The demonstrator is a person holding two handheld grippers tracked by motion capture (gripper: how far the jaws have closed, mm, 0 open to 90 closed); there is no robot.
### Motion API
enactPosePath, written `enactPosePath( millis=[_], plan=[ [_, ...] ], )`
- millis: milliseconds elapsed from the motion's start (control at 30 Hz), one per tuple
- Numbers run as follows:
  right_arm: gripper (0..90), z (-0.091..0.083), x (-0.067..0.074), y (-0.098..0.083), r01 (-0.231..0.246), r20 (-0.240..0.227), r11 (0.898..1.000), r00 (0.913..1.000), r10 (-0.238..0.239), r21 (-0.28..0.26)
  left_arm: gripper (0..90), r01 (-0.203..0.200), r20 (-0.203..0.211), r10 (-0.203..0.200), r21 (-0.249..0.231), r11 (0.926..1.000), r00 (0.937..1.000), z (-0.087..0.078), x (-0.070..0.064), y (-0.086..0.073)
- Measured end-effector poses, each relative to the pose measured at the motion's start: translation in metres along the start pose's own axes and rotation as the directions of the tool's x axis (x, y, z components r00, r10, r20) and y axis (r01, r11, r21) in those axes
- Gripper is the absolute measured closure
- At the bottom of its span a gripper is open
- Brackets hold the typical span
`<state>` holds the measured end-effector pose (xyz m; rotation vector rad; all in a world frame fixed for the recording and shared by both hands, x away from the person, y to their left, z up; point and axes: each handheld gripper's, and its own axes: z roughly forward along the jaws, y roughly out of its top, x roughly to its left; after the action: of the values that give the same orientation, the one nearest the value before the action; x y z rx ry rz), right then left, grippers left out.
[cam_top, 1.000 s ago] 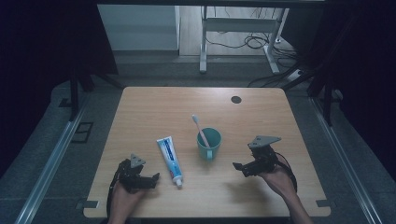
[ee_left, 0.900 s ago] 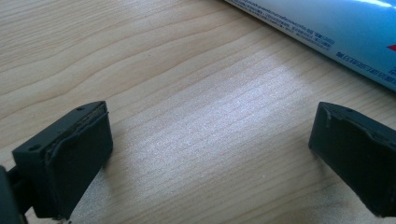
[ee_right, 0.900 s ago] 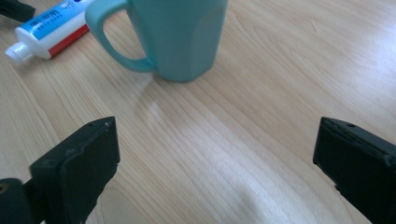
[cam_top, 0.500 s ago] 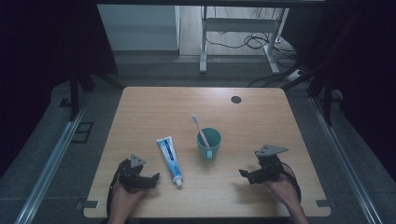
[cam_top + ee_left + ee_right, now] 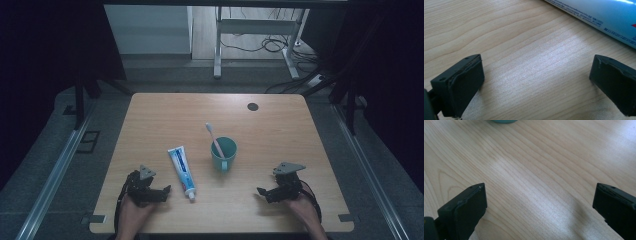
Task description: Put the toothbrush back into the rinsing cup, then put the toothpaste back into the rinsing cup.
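I see both claws low at near edge of light wooden desk [image 5: 150, 120]. Left claw [image 5: 162, 192] spread wide, nothing between jaws, resting just left of blue-and-white toothpaste tube [image 5: 181, 171]; tube lies flat, cap toward me, its side crossing upper right of left gripper view [image 5: 599, 12]. Right claw [image 5: 262, 193] spread too, empty, over bare wood. Teal cup [image 5: 223, 154] stands mid-desk between claws, pink toothbrush [image 5: 213, 136] leaning inside it.
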<state>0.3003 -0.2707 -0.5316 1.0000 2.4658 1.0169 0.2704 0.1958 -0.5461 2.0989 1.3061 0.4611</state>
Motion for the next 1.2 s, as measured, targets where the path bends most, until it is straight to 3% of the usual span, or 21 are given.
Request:
enactPosePath(
  millis=[433, 567, 867, 1200],
  plan=[
    [0.0, 0.006, -0.001, -0.011, -0.013, 0.004, 1.0, 0.9999, 0.013, 0.009, 1.4, 0.004, 0.001, -0.004, 0.001, 1.0, 1.0, -0.001, 0.001, 0.0],
    [0.0, 0.006, -0.001, -0.011, -0.013, 0.004, 1.0, 0.9999, 0.013, 0.01, 8.2, 0.014, -0.006, -0.014, 0.006, 0.9999, 0.9999, -0.005, 0.002, 0.002],
    [0.0, 0.005, 0.0, -0.012, -0.016, 0.007, 1.0, 0.9999, 0.016, 0.008, 24.5, 0.007, -0.007, -0.008, -0.049, 0.9988, 0.9999, -0.018, 0.0, 0.007],
    [1.3, 0.005, -0.001, -0.012, -0.02, 0.014, 1.0, 0.9997, 0.02, 0.004, 50.8, -0.005, 0.047, 0.009, -0.084, 0.9965, 0.9988, -0.025, -0.003, 0.013]
  ],
)
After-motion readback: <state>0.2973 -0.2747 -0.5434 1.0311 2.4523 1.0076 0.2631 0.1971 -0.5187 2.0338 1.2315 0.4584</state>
